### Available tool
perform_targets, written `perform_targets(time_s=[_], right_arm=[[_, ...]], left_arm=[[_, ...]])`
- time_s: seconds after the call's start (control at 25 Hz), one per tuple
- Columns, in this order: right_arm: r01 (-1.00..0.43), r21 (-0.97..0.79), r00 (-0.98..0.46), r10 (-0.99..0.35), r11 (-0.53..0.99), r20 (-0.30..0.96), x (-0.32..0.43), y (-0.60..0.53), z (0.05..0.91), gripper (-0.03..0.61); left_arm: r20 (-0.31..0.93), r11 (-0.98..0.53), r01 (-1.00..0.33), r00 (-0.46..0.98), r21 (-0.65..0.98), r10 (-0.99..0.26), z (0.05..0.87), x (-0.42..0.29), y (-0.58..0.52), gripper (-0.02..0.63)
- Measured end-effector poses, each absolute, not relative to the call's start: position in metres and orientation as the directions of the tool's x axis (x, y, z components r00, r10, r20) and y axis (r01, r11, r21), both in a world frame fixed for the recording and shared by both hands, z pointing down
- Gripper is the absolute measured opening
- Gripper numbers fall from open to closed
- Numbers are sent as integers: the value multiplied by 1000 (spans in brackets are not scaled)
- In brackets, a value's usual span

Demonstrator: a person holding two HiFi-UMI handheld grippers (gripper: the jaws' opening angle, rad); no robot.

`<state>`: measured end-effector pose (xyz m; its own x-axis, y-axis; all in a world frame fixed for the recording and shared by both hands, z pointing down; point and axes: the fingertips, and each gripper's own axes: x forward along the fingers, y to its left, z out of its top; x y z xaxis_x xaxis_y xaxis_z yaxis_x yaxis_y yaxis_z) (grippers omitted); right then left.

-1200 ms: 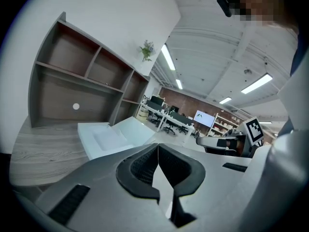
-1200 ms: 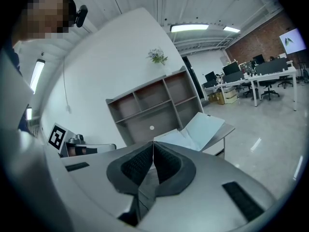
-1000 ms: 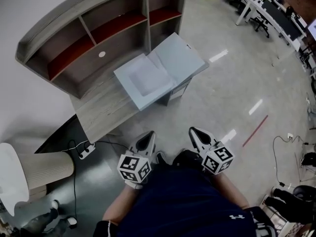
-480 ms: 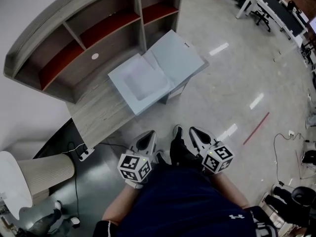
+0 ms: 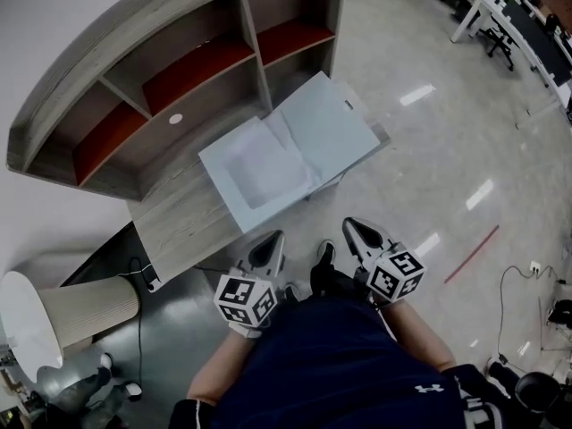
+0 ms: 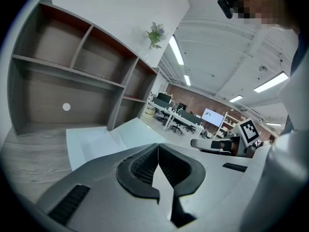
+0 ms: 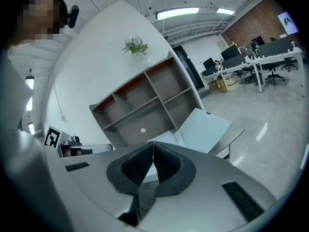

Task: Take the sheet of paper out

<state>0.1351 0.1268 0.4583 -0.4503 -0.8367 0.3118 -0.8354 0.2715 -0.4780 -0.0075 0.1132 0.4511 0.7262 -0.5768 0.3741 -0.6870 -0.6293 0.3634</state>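
Note:
An open pale-blue folder (image 5: 304,141) lies on the wooden desk (image 5: 179,222), its right flap hanging past the desk edge. A white sheet of paper (image 5: 257,164) rests in its left half. My left gripper (image 5: 273,238) and right gripper (image 5: 351,226) are held side by side close to the body, short of the desk's near edge, both shut and empty. In the left gripper view the closed left gripper (image 6: 157,145) points over the folder (image 6: 91,141). In the right gripper view the closed right gripper (image 7: 153,143) points at the folder's raised flap (image 7: 207,129).
A shelf unit (image 5: 179,70) with red-lined compartments backs the desk. A white lamp shade (image 5: 54,315) and a power strip (image 5: 150,278) sit on the floor at left. Office desks and chairs (image 5: 509,16) stand far right. A small plant (image 6: 155,33) tops the shelf.
The desk and folder have drawn nearer and shifted slightly right in the head view. Both grippers stay shut in front of the body.

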Motion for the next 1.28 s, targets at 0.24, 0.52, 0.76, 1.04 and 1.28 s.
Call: perform_targets(time_s=[0.24,0.52,0.76,1.04,1.28], right_arm=[[-815,-506,-481,-816,282,320,161,90,466,14],[-789,-527,-535,-775,315,336,171,55,473,14],[-781,-528,-567,-734,334,373,169,25,494,14],[-811,-496,-545,-711,311,445,152,-16,524,14],[-845,-456,-504,-699,279,507,132,-52,549,14]], left_arm=[[381,-595,-721,692,355,-613,448,10,84,15],[380,-543,-764,645,348,-663,443,18,54,15],[398,-486,-804,593,344,-700,448,7,38,15],[419,-450,-809,583,377,-697,464,-20,5,15],[415,-474,-787,613,395,-672,472,-43,-34,15]])
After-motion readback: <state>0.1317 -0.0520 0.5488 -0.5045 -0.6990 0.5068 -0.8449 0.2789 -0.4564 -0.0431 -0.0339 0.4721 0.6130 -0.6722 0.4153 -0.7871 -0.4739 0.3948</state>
